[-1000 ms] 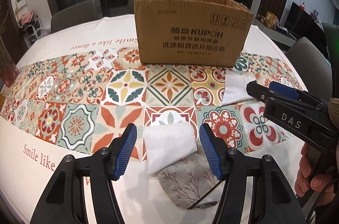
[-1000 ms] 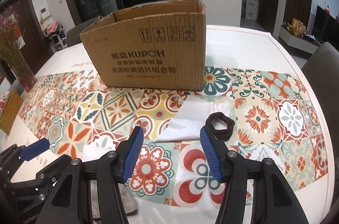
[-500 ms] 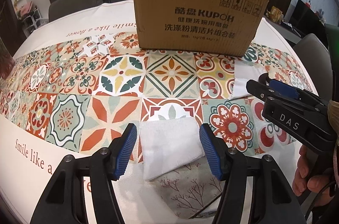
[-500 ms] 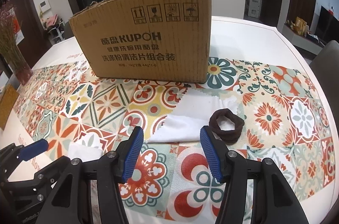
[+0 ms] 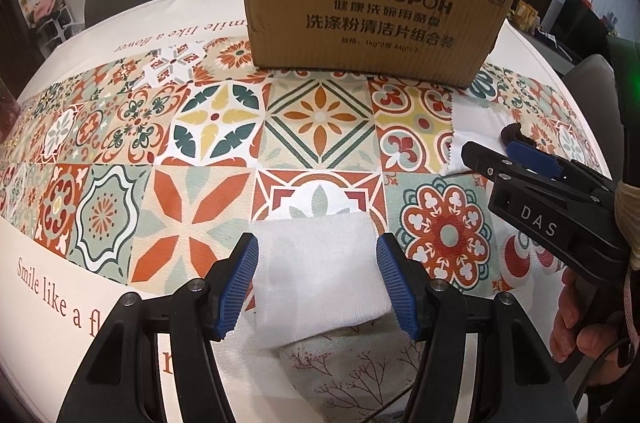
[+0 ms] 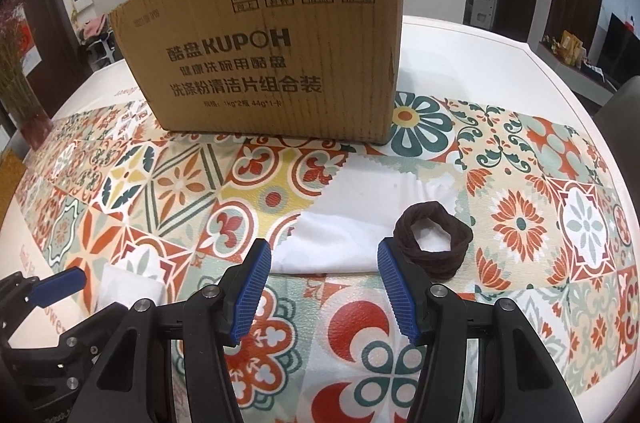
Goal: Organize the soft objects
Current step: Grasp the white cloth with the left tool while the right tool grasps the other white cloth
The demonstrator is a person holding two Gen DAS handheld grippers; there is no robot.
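Surface [image 5: 120, 35]: round, white cloth with a tiled runner; bare room at left and right, rim close behind the near items.

Cardboard box [image 5: 372, 3]: upright at the far side, top open; the likely destination.

White cloth [image 6: 360, 223]: pinked edges, flat just before the box, its far corner touching the box's base.

Folded white towel [image 5: 320, 279]: at the near edge, overlapping a branch-print pouch [image 5: 360, 371].

Brown hair tie [image 6: 432, 243]: resting on the white cloth's right corner.

Left tool [image 5: 318, 283]: jaws apart, straddling the towel, nothing gripped.

Right tool [image 6: 324, 291]: jaws apart, short of the cloth, empty.

Risks: closing on the towel may snag the pouch beneath; lifting the cloth would likely spill the hair tie; the tools work close together and could collide.
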